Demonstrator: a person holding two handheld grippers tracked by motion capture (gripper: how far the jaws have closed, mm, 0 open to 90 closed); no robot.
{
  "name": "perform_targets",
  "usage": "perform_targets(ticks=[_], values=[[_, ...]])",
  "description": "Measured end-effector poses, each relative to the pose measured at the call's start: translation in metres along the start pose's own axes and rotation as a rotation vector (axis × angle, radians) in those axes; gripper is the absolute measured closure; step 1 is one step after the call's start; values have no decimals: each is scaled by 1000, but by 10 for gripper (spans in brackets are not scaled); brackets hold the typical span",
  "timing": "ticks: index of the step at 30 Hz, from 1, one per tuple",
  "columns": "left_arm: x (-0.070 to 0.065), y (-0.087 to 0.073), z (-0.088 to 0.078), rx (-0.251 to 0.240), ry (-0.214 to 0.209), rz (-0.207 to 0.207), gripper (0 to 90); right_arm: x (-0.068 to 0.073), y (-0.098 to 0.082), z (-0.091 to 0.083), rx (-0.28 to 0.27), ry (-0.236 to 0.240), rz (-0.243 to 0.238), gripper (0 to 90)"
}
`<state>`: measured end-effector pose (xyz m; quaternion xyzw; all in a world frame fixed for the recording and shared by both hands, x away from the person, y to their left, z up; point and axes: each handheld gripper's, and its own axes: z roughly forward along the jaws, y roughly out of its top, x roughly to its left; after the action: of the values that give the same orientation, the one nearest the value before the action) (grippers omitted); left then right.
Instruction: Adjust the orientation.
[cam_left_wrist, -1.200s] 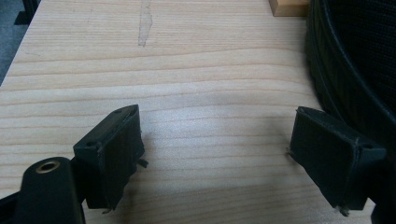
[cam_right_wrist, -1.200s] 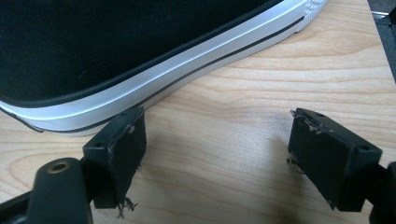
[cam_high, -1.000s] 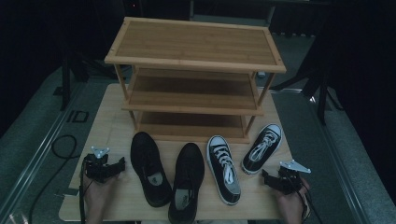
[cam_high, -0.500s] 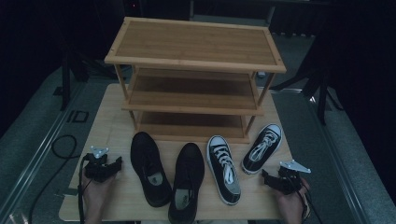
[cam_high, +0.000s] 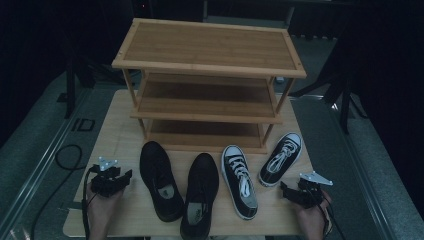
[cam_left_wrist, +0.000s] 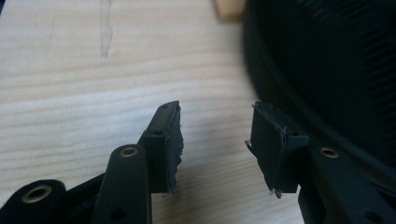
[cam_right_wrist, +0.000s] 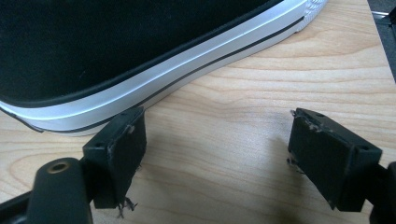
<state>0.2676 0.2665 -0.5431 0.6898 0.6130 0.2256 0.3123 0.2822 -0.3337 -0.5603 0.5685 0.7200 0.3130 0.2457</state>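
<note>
Two black leather shoes (cam_high: 159, 180) (cam_high: 200, 197) lie side by side on the wooden table (cam_high: 115, 130), toes toward the rack. Right of them are two black-and-white sneakers (cam_high: 240, 181) (cam_high: 281, 158). My left gripper (cam_high: 125, 177) rests on the table just left of the left black shoe (cam_left_wrist: 336, 70). Its jaws (cam_left_wrist: 215, 140) have just been closing, they still stand apart, and only bare wood lies between them. My right gripper (cam_high: 285, 190) sits at the front right, open (cam_right_wrist: 217, 154) and empty, with the sneaker's white sole (cam_right_wrist: 154, 79) just beyond its left pad.
A three-tier bamboo shoe rack (cam_high: 210, 67) stands at the back of the table with bare shelves. Dark floor and cables (cam_high: 65, 155) surround the table. Bare wood shows between the shoes and the front edge.
</note>
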Motion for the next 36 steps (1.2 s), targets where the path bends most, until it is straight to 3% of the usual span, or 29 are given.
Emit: perform_targets(ticks=[4,8,18,23,31,34,36], values=[[-4,5,-10,-20,-23,8,534,0,0,0,0,0,0,191],[-16,11,-26,-30,-48,55,531,0,0,0,0,0,0,191],[-37,19,-54,-44,-96,119,529,0,0,0,0,0,0,191],[-45,24,-65,-52,-151,130,538,0,0,0,0,0,0,190],[-62,33,-78,-57,-236,187,658,0,0,0,0,0,0,191],[-75,36,-82,-51,-269,238,768,0,0,0,0,0,0,191],[-78,36,-83,-49,-279,250,818,0,0,0,0,0,0,191]])
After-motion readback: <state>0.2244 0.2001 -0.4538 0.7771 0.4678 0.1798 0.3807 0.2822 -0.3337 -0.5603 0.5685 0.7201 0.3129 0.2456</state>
